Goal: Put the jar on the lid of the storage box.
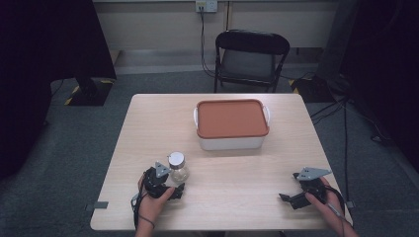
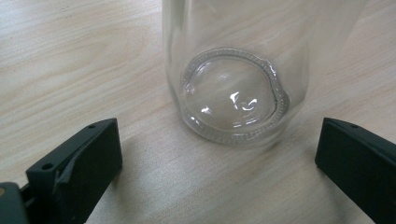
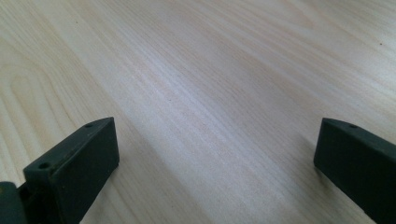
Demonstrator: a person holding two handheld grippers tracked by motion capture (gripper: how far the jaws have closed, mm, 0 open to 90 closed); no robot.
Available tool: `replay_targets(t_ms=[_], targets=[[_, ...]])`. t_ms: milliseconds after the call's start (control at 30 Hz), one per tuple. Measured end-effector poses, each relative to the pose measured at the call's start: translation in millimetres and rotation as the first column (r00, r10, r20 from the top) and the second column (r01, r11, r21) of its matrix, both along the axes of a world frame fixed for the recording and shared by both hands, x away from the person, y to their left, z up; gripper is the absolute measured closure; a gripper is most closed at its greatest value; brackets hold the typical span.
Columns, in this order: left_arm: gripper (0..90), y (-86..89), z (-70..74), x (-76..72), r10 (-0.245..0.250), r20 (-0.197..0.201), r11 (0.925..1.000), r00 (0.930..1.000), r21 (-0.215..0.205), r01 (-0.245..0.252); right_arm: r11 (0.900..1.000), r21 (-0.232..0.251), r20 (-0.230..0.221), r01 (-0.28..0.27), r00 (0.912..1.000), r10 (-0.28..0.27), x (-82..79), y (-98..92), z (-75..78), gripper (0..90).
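A small clear glass jar (image 1: 178,168) with a silver lid stands upright on the wooden table (image 1: 148,128), near its front left. My left gripper (image 1: 174,190) lies just in front of it, held by a hand. In the left gripper view the jar's base (image 2: 233,100) stands ahead of the two wide-apart jaws, with nothing touching it. My right gripper (image 1: 289,198) rests near the table's front right, held by the other hand. Its jaws stand wide apart over bare wood (image 3: 201,93).
A white box with an orange-brown lid (image 1: 231,123) sits at the table's middle back. Behind the table stands a black folding chair (image 1: 249,59). Dark equipment and cables line the floor at both sides.
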State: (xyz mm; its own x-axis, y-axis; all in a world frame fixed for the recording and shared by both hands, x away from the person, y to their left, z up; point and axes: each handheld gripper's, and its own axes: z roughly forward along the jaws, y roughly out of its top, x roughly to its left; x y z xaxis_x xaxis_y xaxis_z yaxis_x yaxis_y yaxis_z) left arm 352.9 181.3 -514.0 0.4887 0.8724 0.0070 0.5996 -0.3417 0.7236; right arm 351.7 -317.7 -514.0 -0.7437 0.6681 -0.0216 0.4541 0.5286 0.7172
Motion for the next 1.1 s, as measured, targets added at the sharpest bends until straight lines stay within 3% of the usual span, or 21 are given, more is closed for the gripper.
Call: replay_targets(t_ms=[667,1100], targets=[[0.5,1.3,0.2,-0.1,-0.004,0.0,0.9999,1.0,-0.011,0.004,1.0,0.0,0.0,0.0,1.0,0.0,0.0,0.0,0.0,0.0],[2.5,7.1,4.4,-0.9,0.004,0.012,0.9978,0.9999,-0.067,-0.003,1.0,0.0,0.0,0.0,1.0,0.0,0.0,0.0,0.0,0.0]])
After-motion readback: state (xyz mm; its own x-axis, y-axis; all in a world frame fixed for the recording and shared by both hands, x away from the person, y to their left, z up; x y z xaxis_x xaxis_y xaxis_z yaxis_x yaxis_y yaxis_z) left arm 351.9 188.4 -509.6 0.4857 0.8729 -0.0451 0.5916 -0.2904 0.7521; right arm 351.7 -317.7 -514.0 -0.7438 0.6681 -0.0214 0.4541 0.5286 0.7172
